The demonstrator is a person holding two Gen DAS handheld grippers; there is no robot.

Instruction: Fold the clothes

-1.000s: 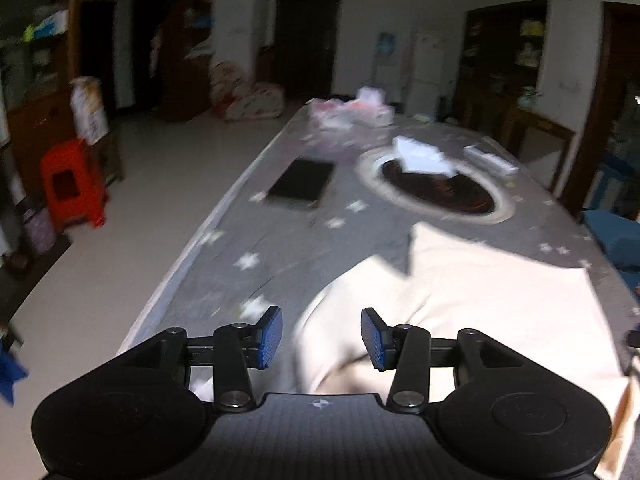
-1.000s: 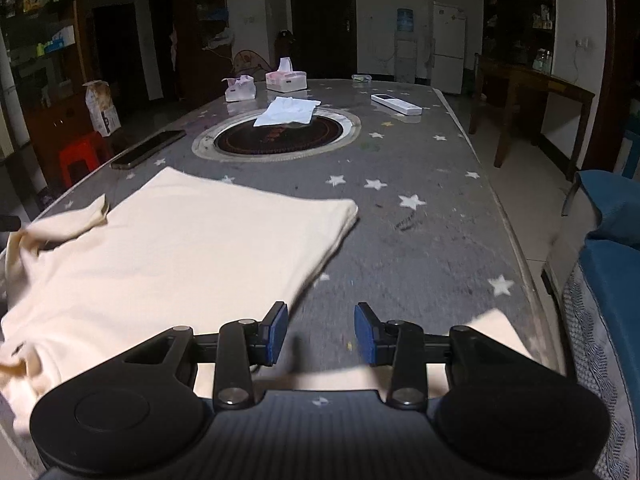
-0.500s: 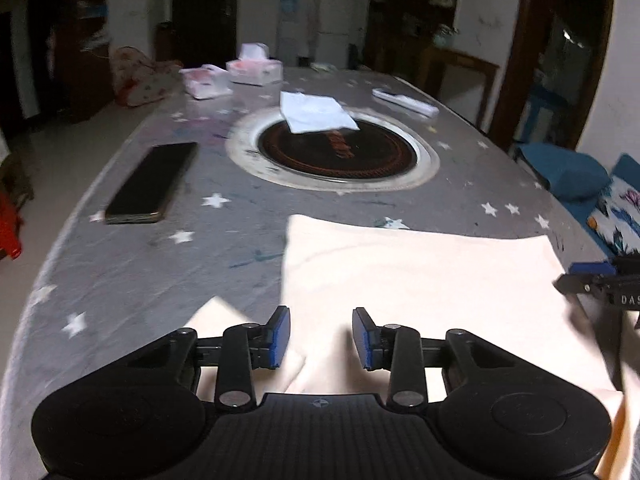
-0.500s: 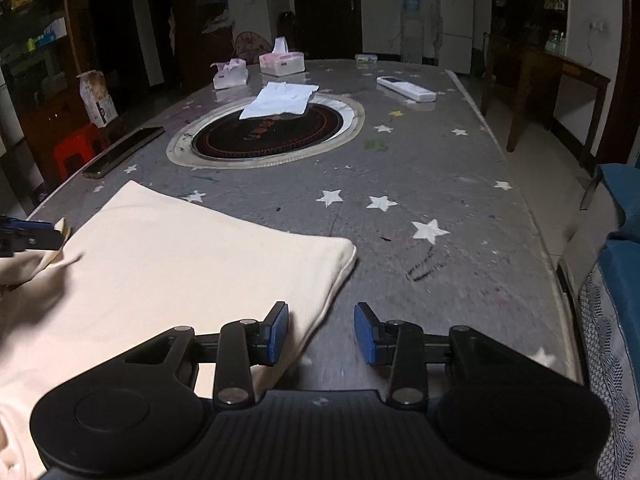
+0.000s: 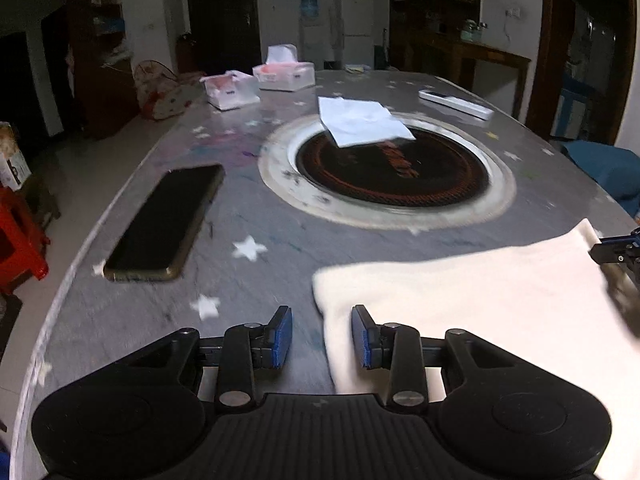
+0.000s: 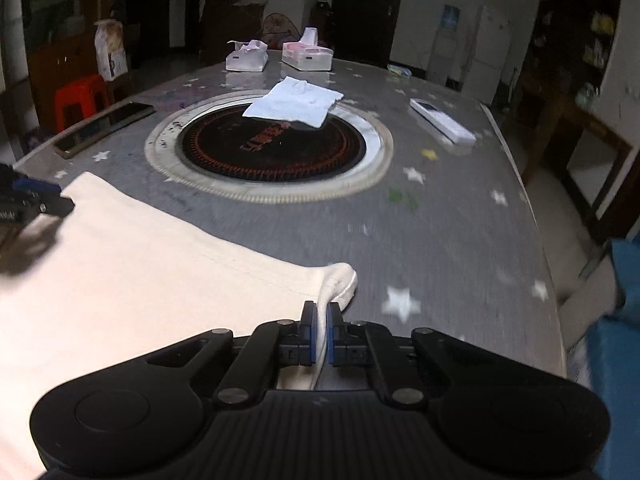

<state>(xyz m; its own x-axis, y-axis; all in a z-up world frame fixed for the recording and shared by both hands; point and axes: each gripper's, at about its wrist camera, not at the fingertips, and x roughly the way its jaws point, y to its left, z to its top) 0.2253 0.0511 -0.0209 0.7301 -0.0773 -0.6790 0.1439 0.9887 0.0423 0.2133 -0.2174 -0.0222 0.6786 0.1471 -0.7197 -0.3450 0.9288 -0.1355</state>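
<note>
The right gripper (image 6: 319, 334) was pinched nearly closed on the near right corner of the cream garment (image 6: 160, 280), a thin fold of cloth standing up between its blue pads (image 6: 310, 336); the corner bulged in a rounded lump just beyond the fingertips; the tool was held low over the grey star-printed table (image 6: 460, 240), pointing along the table toward its far end. The left gripper (image 5: 322, 336) stood wide apart, gripping nothing; the garment's left edge (image 5: 460, 300) ran up between its fingers, close to the right blue pad (image 5: 366, 340), though whether it touched could not be told; this tool too was held low and roughly level, aimed down the length of the table.

The garment lay flat on the near part of the table, spread between the two tools; in the left view the right gripper's tip (image 5: 618, 250) showed at the cloth's far right corner; in the right view the left gripper (image 6: 28, 204) showed at the cloth's left corner.

Beyond the garment sat the round inset burner (image 5: 394, 168) with a white folded cloth (image 5: 362, 120) across its far rim; a black phone (image 5: 166, 224) lay near the left edge; a white remote (image 6: 442, 120) lay to the right; two tissue packs (image 5: 256, 80) stood at the far end.
</note>
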